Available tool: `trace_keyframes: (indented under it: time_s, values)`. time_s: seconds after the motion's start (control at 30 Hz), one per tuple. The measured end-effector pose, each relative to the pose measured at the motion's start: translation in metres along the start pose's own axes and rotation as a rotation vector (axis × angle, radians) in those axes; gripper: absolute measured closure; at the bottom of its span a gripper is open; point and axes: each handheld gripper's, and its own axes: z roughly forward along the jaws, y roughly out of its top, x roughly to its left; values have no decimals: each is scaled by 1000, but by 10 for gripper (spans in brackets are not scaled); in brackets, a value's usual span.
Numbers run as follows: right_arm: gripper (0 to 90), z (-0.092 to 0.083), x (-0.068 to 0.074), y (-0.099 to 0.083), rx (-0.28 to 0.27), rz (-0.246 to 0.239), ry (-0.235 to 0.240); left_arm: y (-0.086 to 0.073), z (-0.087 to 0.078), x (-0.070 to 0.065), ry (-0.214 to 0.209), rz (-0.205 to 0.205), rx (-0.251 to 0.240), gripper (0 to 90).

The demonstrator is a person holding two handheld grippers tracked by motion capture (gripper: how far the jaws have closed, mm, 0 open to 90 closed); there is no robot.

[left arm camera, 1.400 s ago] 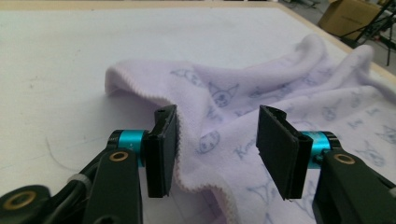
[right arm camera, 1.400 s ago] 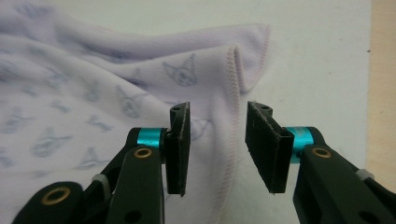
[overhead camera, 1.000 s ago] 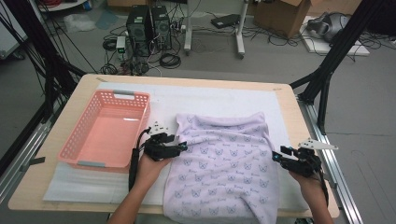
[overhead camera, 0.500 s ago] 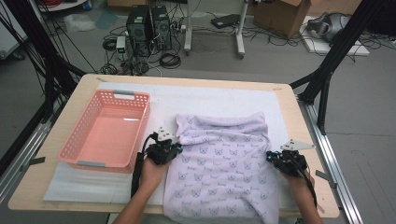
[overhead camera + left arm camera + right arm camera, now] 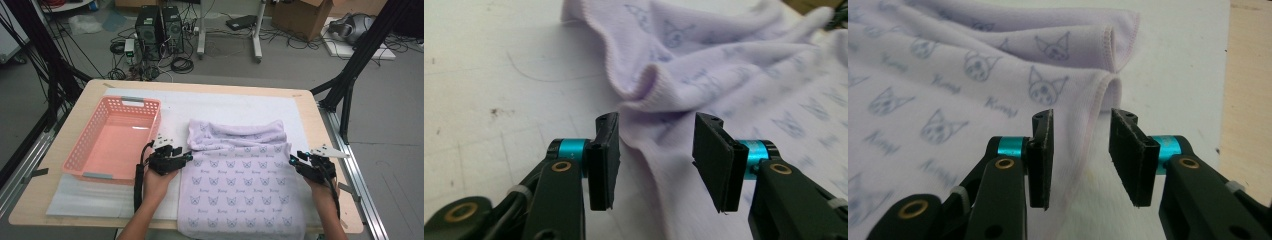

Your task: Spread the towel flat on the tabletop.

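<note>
Both pairs of jaws had just been opening and stood spread, pads off the cloth: the left gripper (image 5: 656, 165) straddled the lilac towel's (image 5: 240, 185) left edge, the right gripper (image 5: 1080, 157) its right edge. Beside the towel on the white mat (image 5: 225, 105) sat a pink basket (image 5: 87, 155).

The towel (image 5: 242, 185) was pale lilac, printed all over with rows of small grey cat faces and short script words, and edged with a stitched hem. It lay spread mostly flat on the white sheet (image 5: 230, 106) covering the surface, just right of the pink basket (image 5: 117, 137), its near end reaching the front edge. Its far end was folded back on itself in soft, rumpled layers, forming a thicker band across the top. At the left edge the cloth puckered into a raised fold; at the right edge the hem curled over beside the doubled layers.
</note>
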Motion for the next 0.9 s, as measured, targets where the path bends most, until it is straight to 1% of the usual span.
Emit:
trace_keyframes:
  time_s: [0.03, 0.07, 0.1, 0.13, 0.2, 0.27, 0.33, 0.37, 0.43, 0.47, 0.5, 0.53, 0.57, 0.6, 0.63, 0.67, 0.7, 0.73, 0.77, 0.8, 0.83, 0.87, 0.9]
  values:
    - [606, -6, 0, -3, 4, -7, 4, -3, -5, -2, -11, 12, 6, 524]
    - [604, -12, 0, -6, 4, -10, 26, -7, -9, -4, -19, 21, 11, 522]
    - [597, -17, -1, -11, 5, -2, 57, -10, -13, -5, -17, 31, 15, 515]
    - [588, -21, -1, -14, 15, 0, 72, -13, -16, -6, -24, 38, 20, 512]
    - [575, -28, 1, -21, 39, -3, 101, -18, -21, -7, -44, 31, 29, 508]
    - [556, -34, 4, -26, 43, -4, 128, -23, -25, -8, -56, 26, 36, 496]
    - [540, -39, 8, -30, 43, -13, 132, -30, -27, -9, -63, 17, 50, 491]
    - [529, -42, 9, -32, 43, -7, 135, -32, -27, -10, -65, 14, 59, 488]
    - [505, -44, 10, -36, 52, -4, 126, -35, -25, -12, -74, 13, 81, 460]
    - [499, -45, 11, -39, 62, 4, 120, -36, -26, -14, -79, 11, 83, 443]
    - [498, -46, 11, -42, 68, 6, 120, -37, -27, -16, -94, -1, 77, 439]
    - [500, -47, 12, -44, 73, 12, 124, -38, -28, -17, -112, -15, 80, 435]
    - [506, -48, 13, -46, 72, 7, 124, -39, -29, -20, -122, -21, 94, 427]
    - [514, -49, 16, -48, 76, 4, 126, -41, -29, -23, -123, -16, 109, 422]
    - [526, -50, 19, -49, 83, -10, 125, -42, -29, -26, -109, 2, 113, 416]
    - [531, -50, 22, -51, 94, -26, 119, -42, -30, -28, -100, 8, 118, 409]
    - [540, -48, 25, -53, 110, -44, 113, -43, -31, -30, -104, 3, 119, 394]
    - [548, -48, 28, -55, 112, -45, 104, -44, -31, -32, -102, 4, 117, 382]
    - [563, -49, 29, -56, 103, -39, 100, -45, -31, -34, -99, 15, 116, 381]
    - [574, -51, 30, -57, 104, -26, 94, -46, -31, -36, -109, 23, 119, 373]
    - [592, -51, 31, -58, 100, -20, 84, -46, -30, -38, -119, 23, 119, 358]
    - [616, -52, 34, -59, 96, -12, 76, -47, -30, -41, -112, 46, 120, 353]
    - [650, -53, 35, -60, 96, -11, 70, -48, -29, -45, -81, 89, 127, 368]
